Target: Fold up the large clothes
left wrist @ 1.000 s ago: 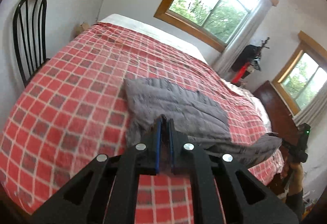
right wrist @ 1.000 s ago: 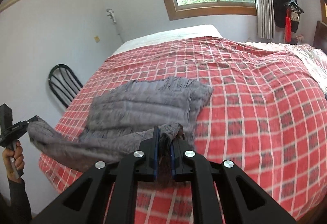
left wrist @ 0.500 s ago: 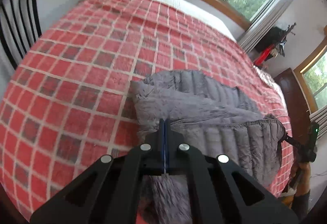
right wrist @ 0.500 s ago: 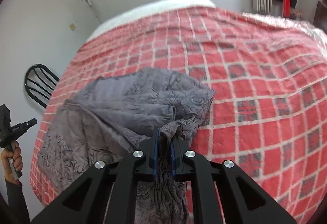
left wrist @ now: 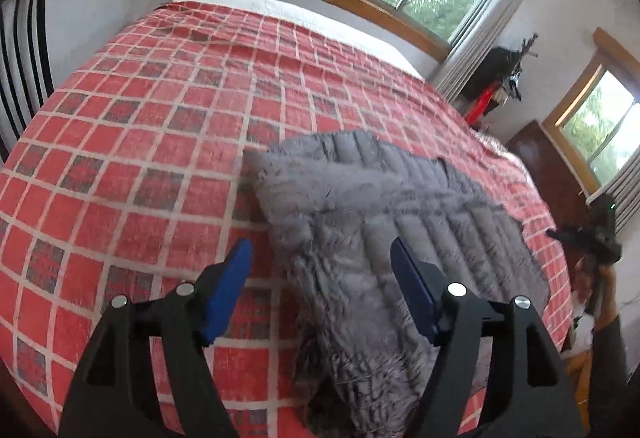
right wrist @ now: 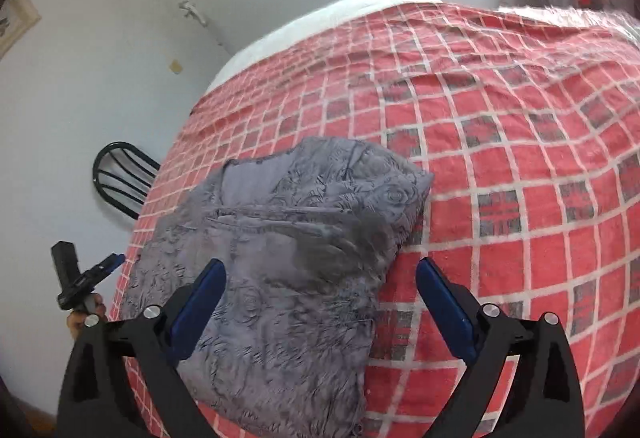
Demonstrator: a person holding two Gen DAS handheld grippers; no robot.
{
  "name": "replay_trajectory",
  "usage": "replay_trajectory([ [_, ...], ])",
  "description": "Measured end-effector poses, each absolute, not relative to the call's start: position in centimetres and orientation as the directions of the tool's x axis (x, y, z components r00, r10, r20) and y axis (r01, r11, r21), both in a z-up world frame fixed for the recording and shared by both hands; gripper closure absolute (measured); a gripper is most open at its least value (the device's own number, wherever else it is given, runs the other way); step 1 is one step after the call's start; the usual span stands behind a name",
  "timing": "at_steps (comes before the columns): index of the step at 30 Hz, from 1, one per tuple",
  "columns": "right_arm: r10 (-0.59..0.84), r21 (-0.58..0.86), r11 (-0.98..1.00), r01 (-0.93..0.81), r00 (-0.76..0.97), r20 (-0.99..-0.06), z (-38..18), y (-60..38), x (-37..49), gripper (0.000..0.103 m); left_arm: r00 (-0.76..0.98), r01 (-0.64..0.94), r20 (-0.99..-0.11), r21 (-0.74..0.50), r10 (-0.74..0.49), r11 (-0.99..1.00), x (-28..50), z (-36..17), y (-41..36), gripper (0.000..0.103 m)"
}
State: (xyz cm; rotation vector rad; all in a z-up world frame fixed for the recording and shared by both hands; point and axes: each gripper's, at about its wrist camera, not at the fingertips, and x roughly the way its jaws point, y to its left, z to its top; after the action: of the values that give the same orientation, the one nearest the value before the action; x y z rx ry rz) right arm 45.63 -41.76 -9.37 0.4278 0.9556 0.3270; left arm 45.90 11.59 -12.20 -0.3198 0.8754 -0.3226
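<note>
The fuzzy grey quilted garment [left wrist: 372, 238] is lying folded over itself on the red checked bedspread [left wrist: 160, 126], filling the lower centre of both wrist views. The left gripper [left wrist: 320, 258] is hovering at the bottom of its frame, its blue-padded jaws opening, with the cloth's near left edge below the gap and neither pad pressing it. The right gripper [right wrist: 320, 278] is doing likewise, jaws spreading wide above the garment's right edge. A black bentwood chair [right wrist: 120, 174] is standing at the left.
</note>
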Motion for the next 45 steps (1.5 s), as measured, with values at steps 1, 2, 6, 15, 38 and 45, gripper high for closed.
replay_trajectory([
  [1, 0.444, 0.482, 0.873, -0.081, 0.542, -0.714, -9.5, -41.8, 45.6, 0.012, 0.591, 0.141, -0.696, -0.407, -0.407, 0.902, 46.0, -12.5, 11.6, 0.032],
  [2, 0.444, 0.473, 0.876, -0.09, 0.532, -0.721, -9.9, -41.6, 45.6, 0.015, 0.58, 0.139, -0.702, -0.416, -0.414, 0.899, 46.1, -12.9, 11.5, 0.032],
  [6, 0.441, 0.452, 0.886, -0.107, 0.495, -0.748, -12.0, -41.0, 46.3, 0.024, 0.55, 0.154, -0.717, -0.417, -0.428, 0.896, 46.6, -13.9, 10.6, 0.032],
  [15, 0.431, 0.425, 0.895, -0.134, 0.502, -0.75, -14.4, -39.6, 46.4, 0.084, 0.548, 0.136, -0.74, -0.382, -0.39, 0.914, 47.2, -14.6, 9.8, 0.094],
  [38, 0.247, 0.211, 0.966, -0.148, 0.768, -0.591, -1.3, -39.1, 49.3, 0.097, 0.773, 0.203, -0.544, -0.275, -0.326, 0.94, 51.4, -0.8, 8.5, 0.101],
  [45, 0.161, 0.136, 0.986, -0.094, 0.736, -0.658, -4.5, -37.7, 57.8, 0.097, 0.729, 0.128, -0.624, -0.281, -0.283, 0.951, 59.7, -3.8, 8.8, 0.101],
])
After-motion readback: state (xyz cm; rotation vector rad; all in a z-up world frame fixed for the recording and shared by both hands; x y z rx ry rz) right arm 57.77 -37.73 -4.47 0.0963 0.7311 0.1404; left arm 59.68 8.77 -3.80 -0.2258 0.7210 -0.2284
